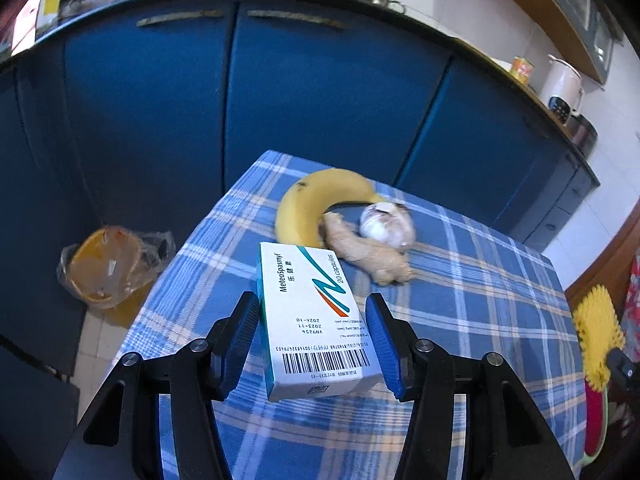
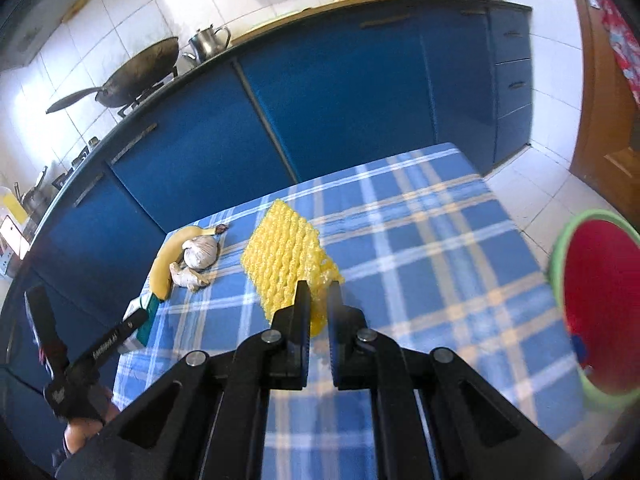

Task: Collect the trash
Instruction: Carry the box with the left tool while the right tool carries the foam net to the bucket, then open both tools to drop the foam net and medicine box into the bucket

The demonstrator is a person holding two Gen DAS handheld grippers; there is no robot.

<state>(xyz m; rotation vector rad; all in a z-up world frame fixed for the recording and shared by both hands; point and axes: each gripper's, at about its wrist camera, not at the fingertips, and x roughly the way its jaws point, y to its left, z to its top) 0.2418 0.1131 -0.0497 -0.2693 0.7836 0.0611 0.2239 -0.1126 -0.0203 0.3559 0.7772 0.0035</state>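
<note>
A white and teal medicine box (image 1: 312,320) lies between the blue pads of my left gripper (image 1: 312,340). The jaws stand open on either side of it; a gap shows at the right pad. My right gripper (image 2: 318,312) is shut on the near edge of a yellow foam fruit net (image 2: 286,264) and holds it above the blue plaid tablecloth (image 2: 420,260). The net also shows in the left wrist view (image 1: 598,336). The box shows at the table's left edge in the right wrist view (image 2: 138,312).
A banana (image 1: 308,204), a ginger root (image 1: 368,252) and a garlic bulb (image 1: 386,222) lie at the table's far side. A red bin with a green rim (image 2: 600,308) stands on the right. A bagged yellow bin (image 1: 108,268) stands on the floor left. Blue cabinets (image 1: 320,92) stand behind.
</note>
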